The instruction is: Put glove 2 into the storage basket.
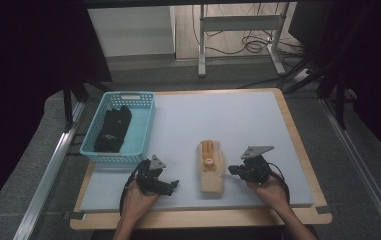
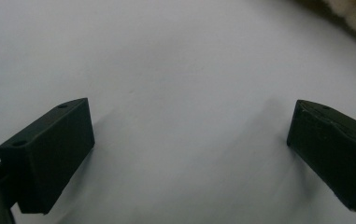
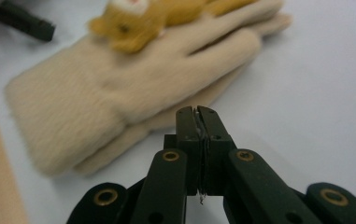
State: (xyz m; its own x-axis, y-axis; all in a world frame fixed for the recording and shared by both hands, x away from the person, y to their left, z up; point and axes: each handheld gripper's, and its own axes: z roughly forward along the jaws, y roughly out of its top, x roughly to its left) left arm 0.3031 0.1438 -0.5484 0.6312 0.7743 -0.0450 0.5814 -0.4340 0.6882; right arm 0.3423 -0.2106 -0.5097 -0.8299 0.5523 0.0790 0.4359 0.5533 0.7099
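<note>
Surroundings: pale grey mat (image 1: 238,120) on a wooden table (image 1: 298,145); light blue basket (image 1: 140,102) at the mat's far-left corner, dark folded items (image 1: 113,129) inside it.
Obstructions: open mat between each gripper and the gloves; basket stands well behind the left gripper.
Gloves: cream furry pair (image 1: 213,175), stacked, at the mat's near centre between the two grippers; an orange animal figure (image 3: 133,25) lies on top.
Glove axis: long axis runs near-to-far; cuffs toward the person, fingers pointing away.
Left gripper (image 1: 174,184): low over the mat, left of the gloves; jaws spread wide, nothing between them.
Right gripper (image 3: 197,111): just right of the gloves, pointing at them; jaws pressed together, holding nothing.
</note>
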